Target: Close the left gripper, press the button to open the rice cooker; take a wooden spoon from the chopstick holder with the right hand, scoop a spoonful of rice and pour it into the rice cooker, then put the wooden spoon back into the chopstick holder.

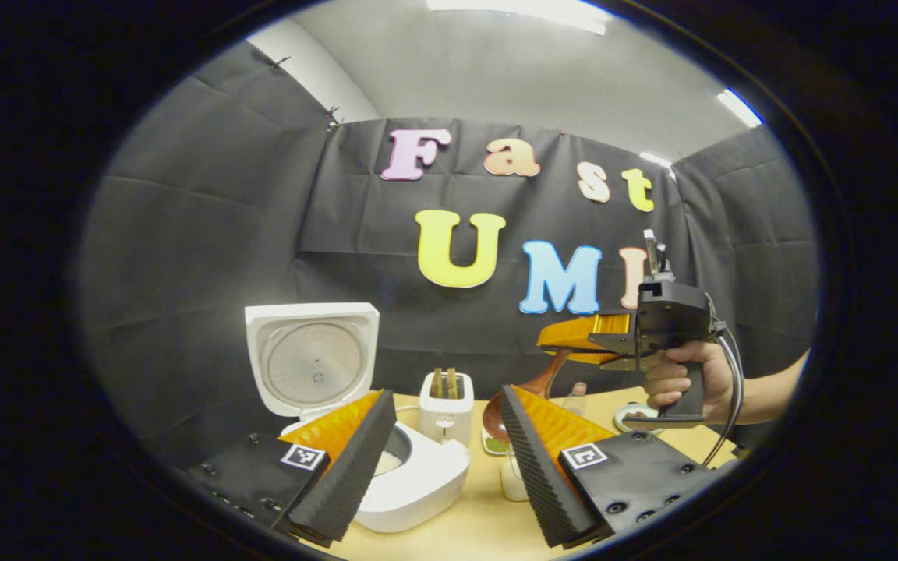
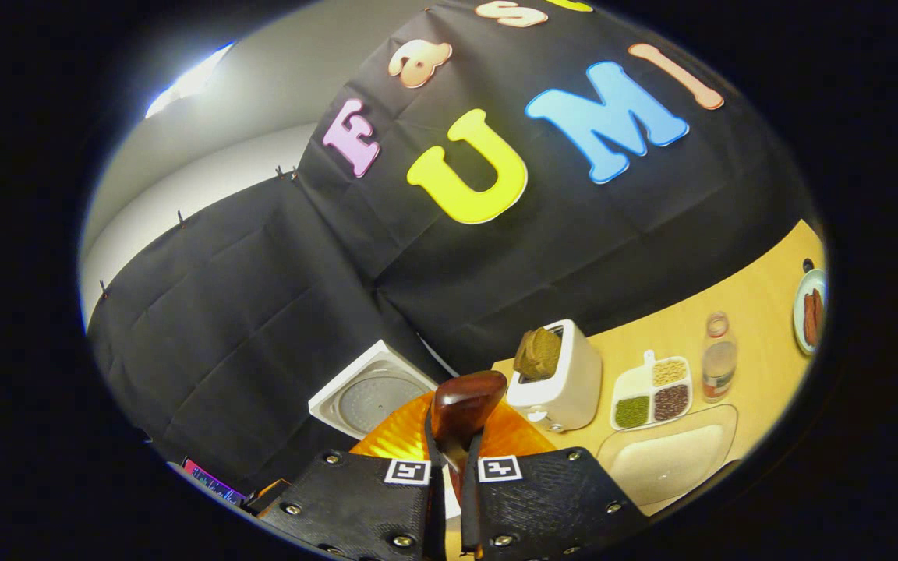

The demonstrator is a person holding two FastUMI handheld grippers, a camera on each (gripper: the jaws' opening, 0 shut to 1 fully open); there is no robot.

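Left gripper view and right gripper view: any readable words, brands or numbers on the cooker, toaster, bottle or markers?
Rice cooker: no text visible.
Toaster: no text visible.
Bottle: label too small to read.
Square markers: black-and-white patterns, no words or numbers.

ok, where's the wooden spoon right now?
Clamped in the right gripper, held in the air. In the left gripper view its bowl hangs right of the white holder, above the table.
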